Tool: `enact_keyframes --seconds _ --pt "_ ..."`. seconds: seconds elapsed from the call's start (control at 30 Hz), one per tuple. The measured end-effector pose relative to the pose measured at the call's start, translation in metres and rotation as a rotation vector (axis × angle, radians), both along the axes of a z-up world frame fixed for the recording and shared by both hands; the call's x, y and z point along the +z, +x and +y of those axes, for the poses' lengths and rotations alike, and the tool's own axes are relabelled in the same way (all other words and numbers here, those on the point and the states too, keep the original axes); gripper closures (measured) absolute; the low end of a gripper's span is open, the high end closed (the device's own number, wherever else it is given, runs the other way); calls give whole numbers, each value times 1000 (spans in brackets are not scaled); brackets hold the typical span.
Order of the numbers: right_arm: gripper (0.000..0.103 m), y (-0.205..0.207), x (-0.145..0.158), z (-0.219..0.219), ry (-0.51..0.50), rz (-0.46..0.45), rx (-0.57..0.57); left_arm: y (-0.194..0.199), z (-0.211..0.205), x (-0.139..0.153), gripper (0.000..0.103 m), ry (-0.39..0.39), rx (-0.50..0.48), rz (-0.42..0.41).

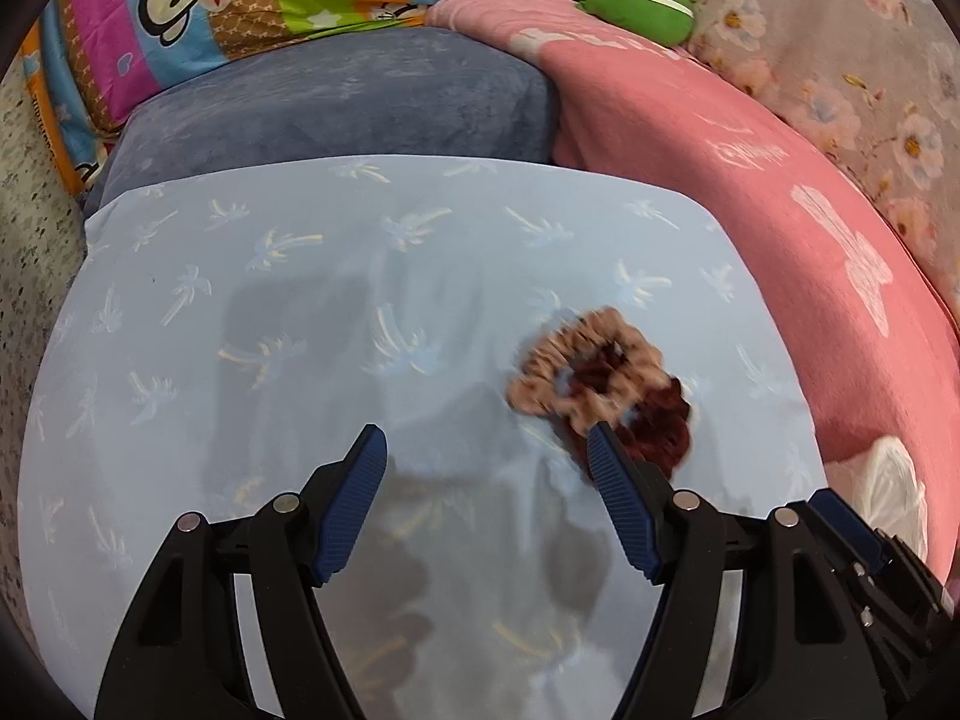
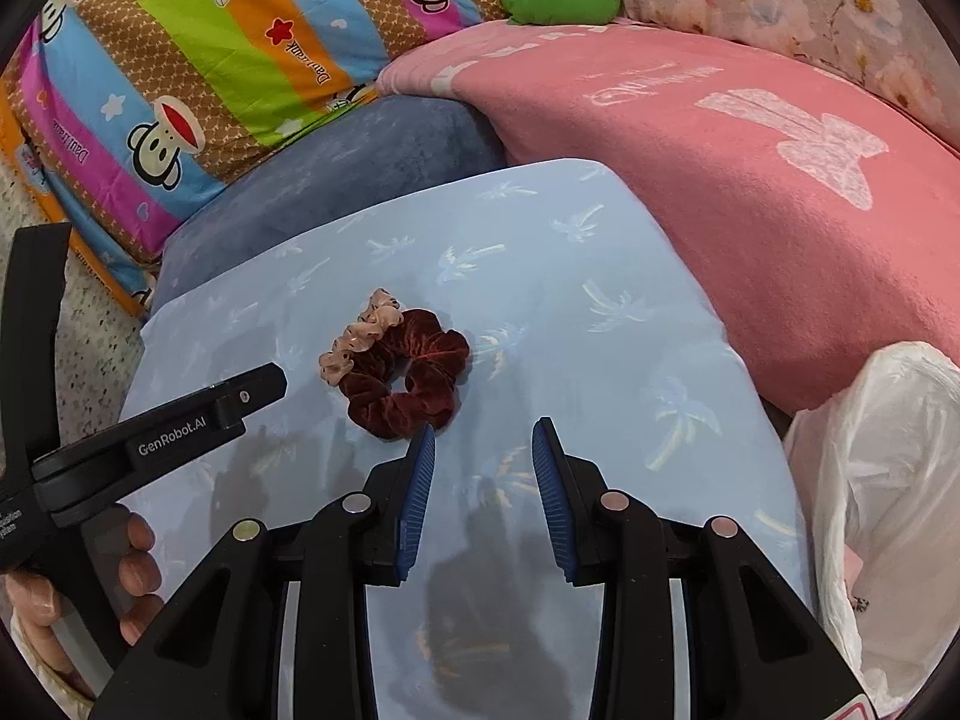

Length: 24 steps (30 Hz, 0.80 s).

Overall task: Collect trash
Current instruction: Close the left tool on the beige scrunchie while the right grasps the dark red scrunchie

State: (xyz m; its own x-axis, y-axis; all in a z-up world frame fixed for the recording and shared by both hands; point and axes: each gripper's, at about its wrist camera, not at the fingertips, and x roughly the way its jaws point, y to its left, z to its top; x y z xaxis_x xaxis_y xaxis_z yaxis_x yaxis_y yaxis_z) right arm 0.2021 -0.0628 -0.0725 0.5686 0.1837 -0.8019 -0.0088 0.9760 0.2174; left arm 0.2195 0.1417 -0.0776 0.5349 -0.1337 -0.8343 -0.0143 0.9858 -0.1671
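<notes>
Our left gripper (image 1: 486,441) jaws wide, right gripper (image 2: 483,429) narrower, both empty above two scrunchies (image 2: 399,369) on blue pillow (image 2: 630,360).

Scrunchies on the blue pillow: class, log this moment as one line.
left gripper: open, empty | right gripper: open, empty | scrunchies: stacked on blue pillow, ungrasped | white bag: right of pillow

The left hand-held gripper (image 1: 487,453), at the bottom of the left wrist frame, has two black plastic arms with triangular cut-outs, round silver pivot pins and ribbed blue pads on its fingers (image 1: 351,510). The right hand-held gripper (image 2: 483,444), at the bottom of the right wrist frame, is built the same. At that frame's left edge, white lettering reads "GenRobot.AI" on a black finger; bare fingers of a hand (image 2: 90,588) wrap the handle below.
</notes>
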Motion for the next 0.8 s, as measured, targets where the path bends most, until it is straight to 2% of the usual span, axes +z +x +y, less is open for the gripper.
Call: enact_keyframes --seconds 0.17,0.4,0.63,0.7,0.8 --pt "69 27 -15 13 1 27 16 24 6 -7 37 -11 12 8" --pt "69 54 -35 24 7 60 19 43 -6 -24 38 -13 -36 27" --pt "69 68 -49 30 11 81 26 50 -10 -39 55 -42 -73 68" --pt "73 68 -52 31 18 85 29 49 -11 -39 59 -45 -74 64" --pt "78 66 -54 33 27 88 32 48 -14 -40 71 -57 -93 64"
